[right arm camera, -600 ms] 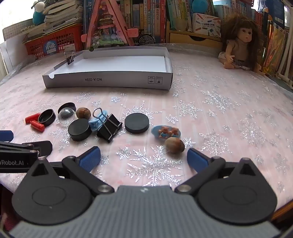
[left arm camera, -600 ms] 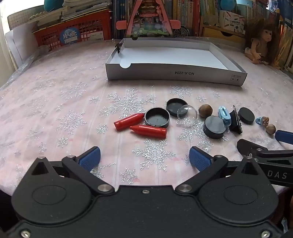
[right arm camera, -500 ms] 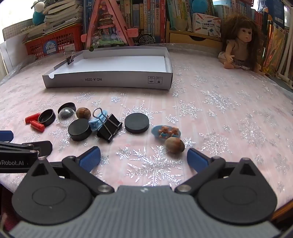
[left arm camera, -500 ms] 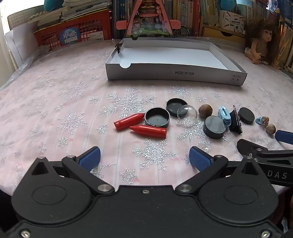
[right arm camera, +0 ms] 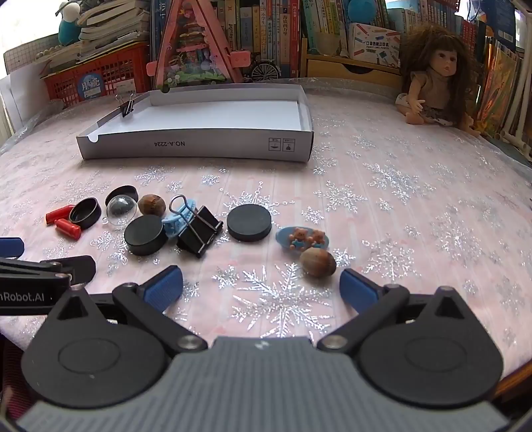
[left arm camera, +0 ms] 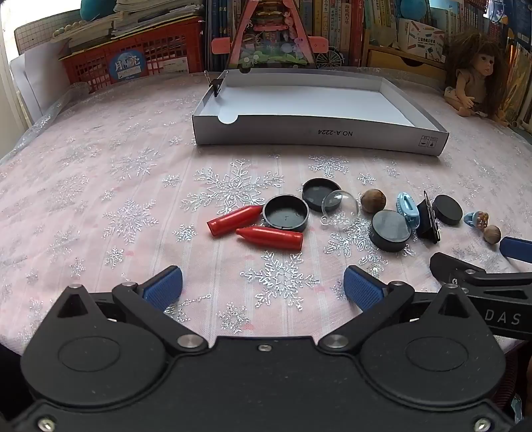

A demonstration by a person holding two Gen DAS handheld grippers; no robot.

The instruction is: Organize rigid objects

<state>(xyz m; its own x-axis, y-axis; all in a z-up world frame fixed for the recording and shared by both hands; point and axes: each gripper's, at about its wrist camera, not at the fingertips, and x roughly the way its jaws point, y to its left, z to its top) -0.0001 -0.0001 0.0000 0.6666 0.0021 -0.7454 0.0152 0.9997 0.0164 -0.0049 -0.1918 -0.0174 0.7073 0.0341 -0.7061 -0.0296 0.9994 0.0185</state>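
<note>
Nearest the cameras, the left gripper (left arm camera: 262, 282) and the right gripper (right arm camera: 261, 282) both hang over the desk (left arm camera: 99, 199) with their blue fingers (left arm camera: 164, 285) spread wide and released, nothing between them. The 2 sit side by side, each showing at the edge of the other's view.

Just beyond the right gripper lies a brown nut (right arm camera: 317, 262), touching a blue bear clip (right arm camera: 302, 237). Further left runs a loose row: a flat black disc (right arm camera: 249, 222), a black binder clip (right arm camera: 199, 231) against a light blue hair clip (right arm camera: 178, 217), then another black disc (right arm camera: 145, 234) and a second nut (right arm camera: 152, 205).

Ahead of the left gripper lie 2 red caps (left arm camera: 269, 237), 1 beside an upturned black lid (left arm camera: 286, 217). A clear half-dome (left arm camera: 339, 209) leans against a second black lid (left arm camera: 319, 192).

Well past all these stands the white tray (left arm camera: 319, 134), with only a small binder clip (left arm camera: 216, 84) on its left wall. A doll (right arm camera: 432, 89) sits at the far right before the bookshelves (right arm camera: 282, 30).
</note>
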